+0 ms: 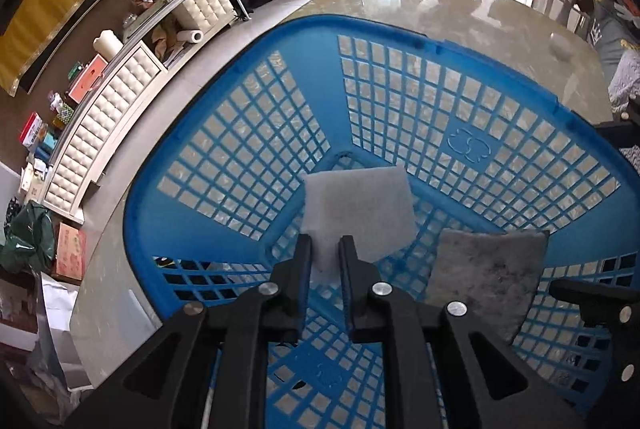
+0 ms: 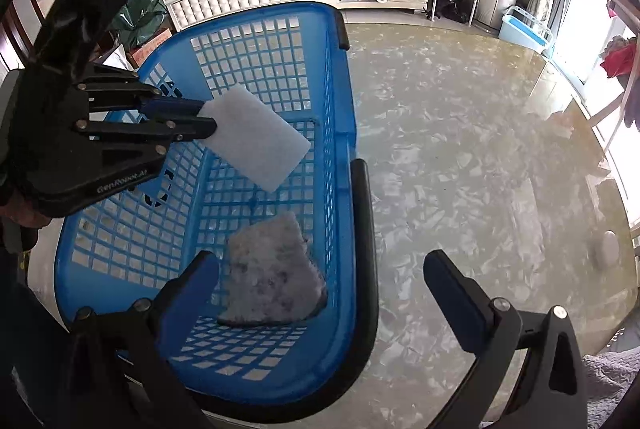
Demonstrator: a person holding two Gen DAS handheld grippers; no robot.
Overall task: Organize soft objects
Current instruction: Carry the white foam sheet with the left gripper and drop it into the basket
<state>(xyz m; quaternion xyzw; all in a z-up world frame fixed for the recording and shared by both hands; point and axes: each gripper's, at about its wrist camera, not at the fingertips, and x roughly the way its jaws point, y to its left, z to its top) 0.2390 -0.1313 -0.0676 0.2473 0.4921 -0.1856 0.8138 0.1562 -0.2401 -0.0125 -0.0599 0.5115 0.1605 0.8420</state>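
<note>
Left gripper (image 1: 325,249) sits nearest, jaws nearly shut, pinching a white sponge (image 1: 358,213) by one edge, held over the blue basket (image 1: 224,41). Right gripper (image 2: 320,269) hangs wide open w/ nothing in it, straddling the basket's near rim. Below, a grey pad (image 2: 272,277) already lies on the basket floor. Further out, marble table (image 2: 480,149) w/ little on it. Risk, imo: the pinch is thin, so the sponge could slip early, catch the wall & tip out.
</note>
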